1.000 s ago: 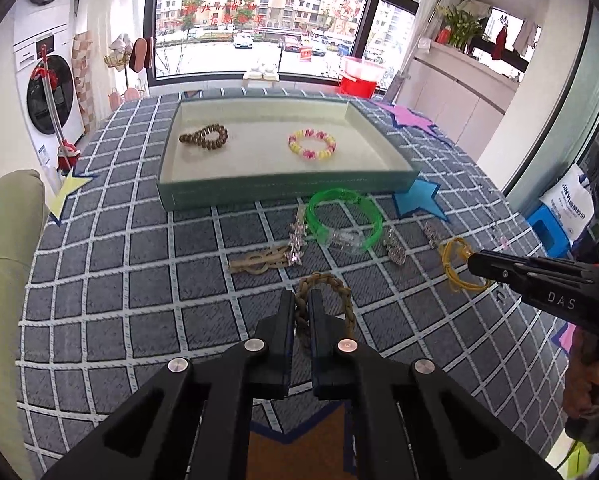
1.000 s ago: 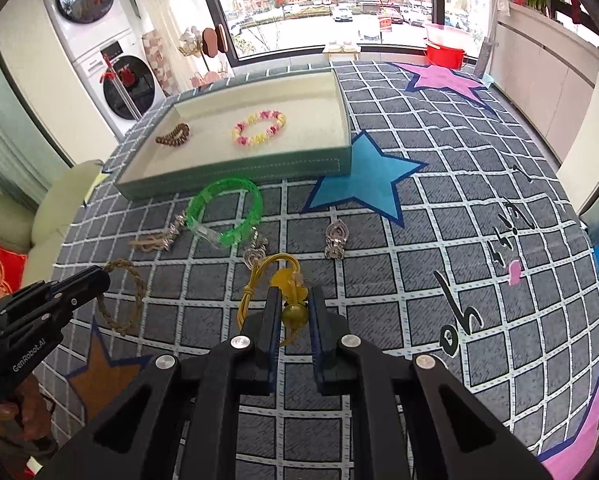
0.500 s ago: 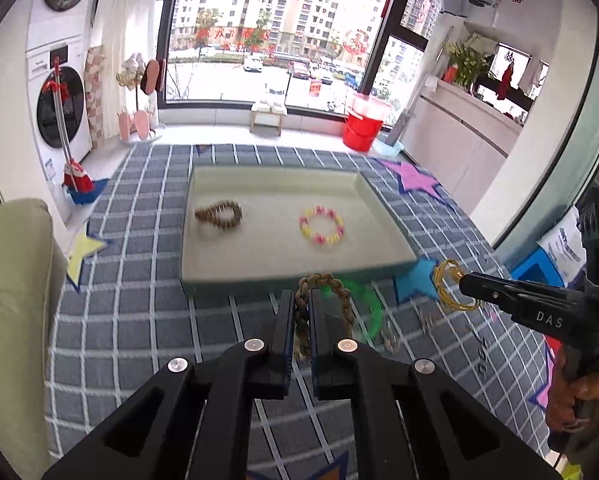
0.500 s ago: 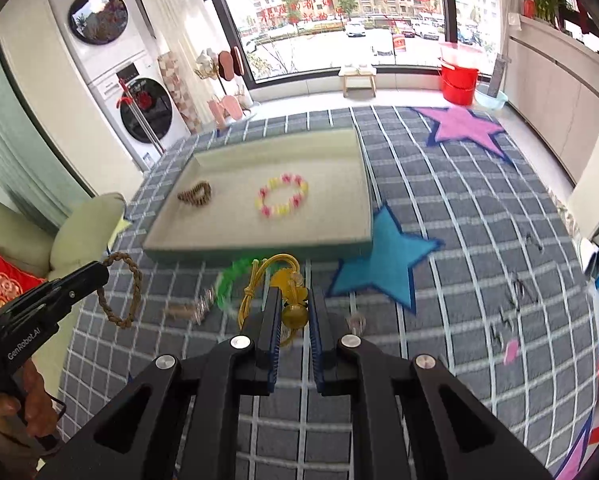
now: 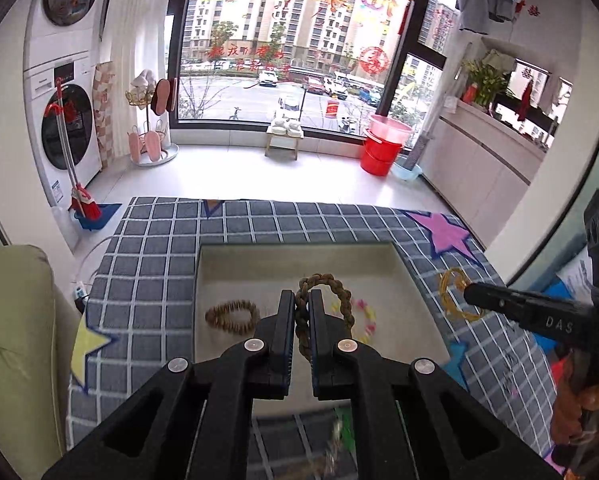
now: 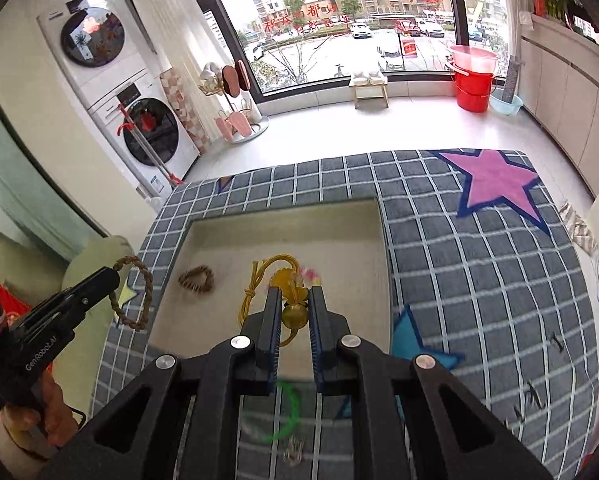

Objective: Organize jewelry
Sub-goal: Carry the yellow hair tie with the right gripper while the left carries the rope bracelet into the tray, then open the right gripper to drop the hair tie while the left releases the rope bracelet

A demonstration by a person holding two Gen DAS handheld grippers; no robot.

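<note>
Both tongs are held clenched above the tray (image 5: 203,280), left tongs (image 5: 298,300) on a braided loop (image 5: 339,292) hanging ahead of them, right tongs (image 6: 294,300) on a yellow cord charm (image 6: 293,314), tray floor directly ahead and below each.
</note>
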